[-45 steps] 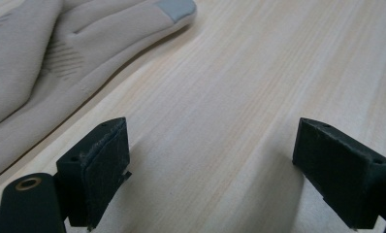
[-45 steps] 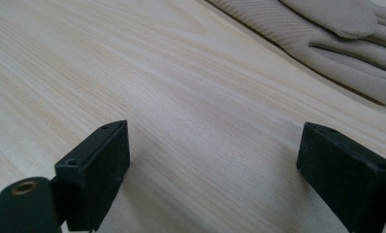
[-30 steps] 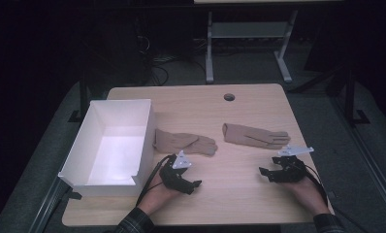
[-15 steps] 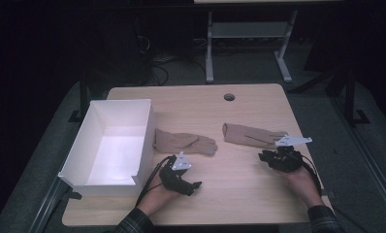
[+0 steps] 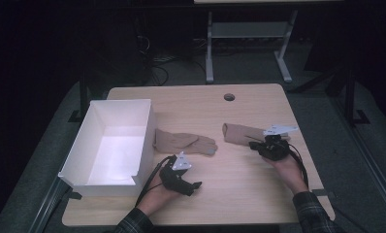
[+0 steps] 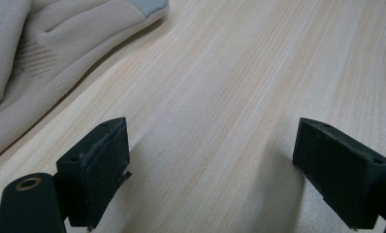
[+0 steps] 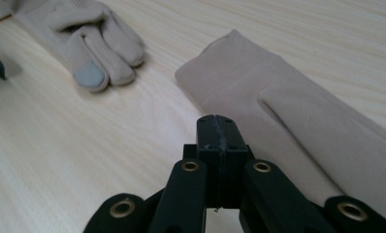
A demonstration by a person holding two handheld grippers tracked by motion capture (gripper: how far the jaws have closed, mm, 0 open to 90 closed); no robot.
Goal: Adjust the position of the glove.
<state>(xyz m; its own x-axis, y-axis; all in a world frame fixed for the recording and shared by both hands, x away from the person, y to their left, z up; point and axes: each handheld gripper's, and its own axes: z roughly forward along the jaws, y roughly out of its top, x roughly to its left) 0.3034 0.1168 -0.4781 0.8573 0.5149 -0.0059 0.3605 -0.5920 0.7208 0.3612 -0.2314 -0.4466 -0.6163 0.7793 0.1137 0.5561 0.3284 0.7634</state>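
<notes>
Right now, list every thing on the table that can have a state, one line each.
White box: open-topped, empty, upright at the table's left side.
Left glove: lying flat beside the box, untouched.
Right glove: lying flat, right tongs over its near end, not gripped.
Left tongs: jaws wide open, nothing between them, resting low on the bare wood.
Right tongs: jaws closed together, empty.

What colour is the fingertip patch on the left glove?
Grey, on an otherwise beige left glove; the fingertip patch shows best in the right gripper view.
</notes>
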